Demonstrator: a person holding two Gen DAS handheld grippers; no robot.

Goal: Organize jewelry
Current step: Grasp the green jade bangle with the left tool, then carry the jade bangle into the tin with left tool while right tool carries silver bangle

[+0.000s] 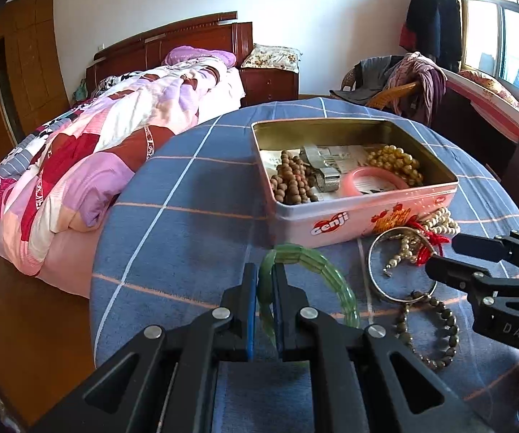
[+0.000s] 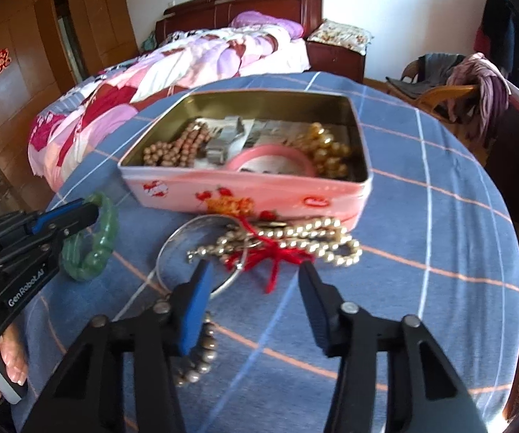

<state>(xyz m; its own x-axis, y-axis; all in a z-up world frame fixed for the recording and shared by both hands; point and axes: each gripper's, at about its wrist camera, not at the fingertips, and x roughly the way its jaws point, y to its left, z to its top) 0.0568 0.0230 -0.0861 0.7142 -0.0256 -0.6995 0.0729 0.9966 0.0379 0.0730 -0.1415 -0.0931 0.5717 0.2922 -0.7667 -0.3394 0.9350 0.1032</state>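
Near the pink tin [image 1: 353, 216], we saw left gripper [image 1: 266, 288] clamped on green bangle [image 1: 317, 270]; right gripper [image 2: 255, 288] half-open, empty, over the silver hoop [image 2: 201, 252].

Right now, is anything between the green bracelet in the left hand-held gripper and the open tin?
Nothing visible: bare tablecloth lies between the green bracelet, clamped in the left hand-held gripper, and the lidless tin.

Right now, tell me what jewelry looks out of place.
Several pieces lie outside the pink tin: a pearl strand tangled with red cord across a silver bangle, plus a dark bead bracelet.
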